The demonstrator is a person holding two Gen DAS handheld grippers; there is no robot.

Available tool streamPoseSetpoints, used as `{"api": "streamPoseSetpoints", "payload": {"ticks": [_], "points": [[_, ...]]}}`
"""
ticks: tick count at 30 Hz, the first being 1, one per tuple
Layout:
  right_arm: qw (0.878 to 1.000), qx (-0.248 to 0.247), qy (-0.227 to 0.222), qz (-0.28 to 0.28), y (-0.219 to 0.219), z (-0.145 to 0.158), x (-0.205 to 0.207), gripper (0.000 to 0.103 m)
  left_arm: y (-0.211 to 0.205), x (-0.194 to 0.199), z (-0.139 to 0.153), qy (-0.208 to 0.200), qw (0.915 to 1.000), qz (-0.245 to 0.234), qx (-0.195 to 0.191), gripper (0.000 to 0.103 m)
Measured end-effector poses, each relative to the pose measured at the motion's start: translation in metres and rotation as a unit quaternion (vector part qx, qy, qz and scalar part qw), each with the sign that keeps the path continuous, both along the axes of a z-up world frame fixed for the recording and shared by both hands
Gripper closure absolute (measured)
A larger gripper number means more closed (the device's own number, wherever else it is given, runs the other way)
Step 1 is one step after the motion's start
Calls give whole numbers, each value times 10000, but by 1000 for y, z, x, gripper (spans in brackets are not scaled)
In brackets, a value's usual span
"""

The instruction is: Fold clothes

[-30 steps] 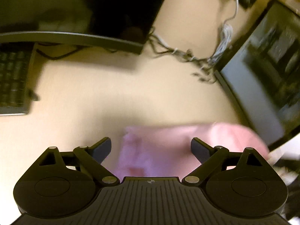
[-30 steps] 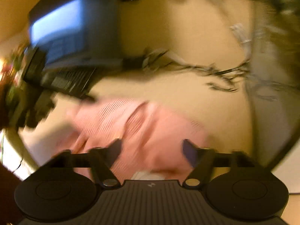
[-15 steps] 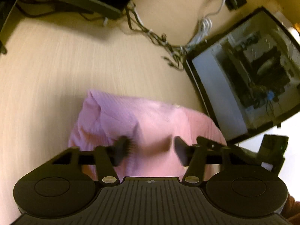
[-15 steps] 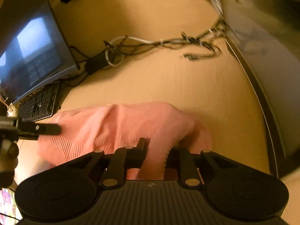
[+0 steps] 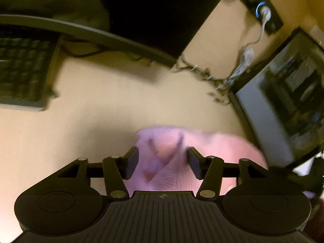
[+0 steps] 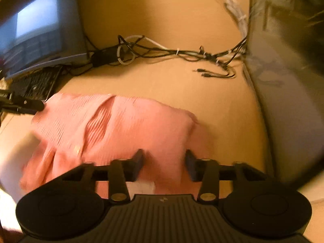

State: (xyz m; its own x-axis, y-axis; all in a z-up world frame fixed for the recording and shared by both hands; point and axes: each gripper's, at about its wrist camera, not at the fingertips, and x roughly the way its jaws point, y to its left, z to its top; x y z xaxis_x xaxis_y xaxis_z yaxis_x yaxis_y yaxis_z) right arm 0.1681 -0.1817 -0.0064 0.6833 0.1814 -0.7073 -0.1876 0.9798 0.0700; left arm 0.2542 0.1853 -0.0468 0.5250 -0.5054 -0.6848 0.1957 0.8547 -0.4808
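Pale wood-grain desk, one, lit warm yellow; both views are blurred. On it, far side: a tangle of black and white cables; a black keyboard at far left; a dark monitor on a curved stand above it. A second screen glows blue-white at the far left of my right view. A glass-sided computer case stands along the right edge of the desk.

Pink ribbed garment, one, lying rumpled on the near part of the desk, creased down its middle, a pale label showing at its near edge.

My left gripper: jaws have just been opening and now stand parted, with a raised fold of the pink cloth between them; the pads are clear of it, nothing pinched.

My right gripper: jaws likewise have just been opening, parted over the garment's near right part; cloth lies between the fingers but they do not press on it.
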Motion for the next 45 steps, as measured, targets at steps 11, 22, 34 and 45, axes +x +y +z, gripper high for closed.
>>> {"api": "streamPoseSetpoints", "payload": {"ticks": [11, 22, 34, 45], "points": [[9886, 535, 267, -1381, -39, -33, -63, 25, -115, -69, 49, -2043, 9420, -2121, 1607, 8], [9773, 861, -131, -1933, -32, -42, -89, 25, -250, -66, -19, -2707, 8226, -3685, 3380, 9], [9858, 800, -227, -1457, -6, -54, -60, 97, -217, 24, 19, -1586, 9304, -2593, 2051, 67], [9271, -2877, -560, 2338, 105, -60, -81, 97, -208, 30, 20, -1278, 9482, -2439, 1586, 66]]}}
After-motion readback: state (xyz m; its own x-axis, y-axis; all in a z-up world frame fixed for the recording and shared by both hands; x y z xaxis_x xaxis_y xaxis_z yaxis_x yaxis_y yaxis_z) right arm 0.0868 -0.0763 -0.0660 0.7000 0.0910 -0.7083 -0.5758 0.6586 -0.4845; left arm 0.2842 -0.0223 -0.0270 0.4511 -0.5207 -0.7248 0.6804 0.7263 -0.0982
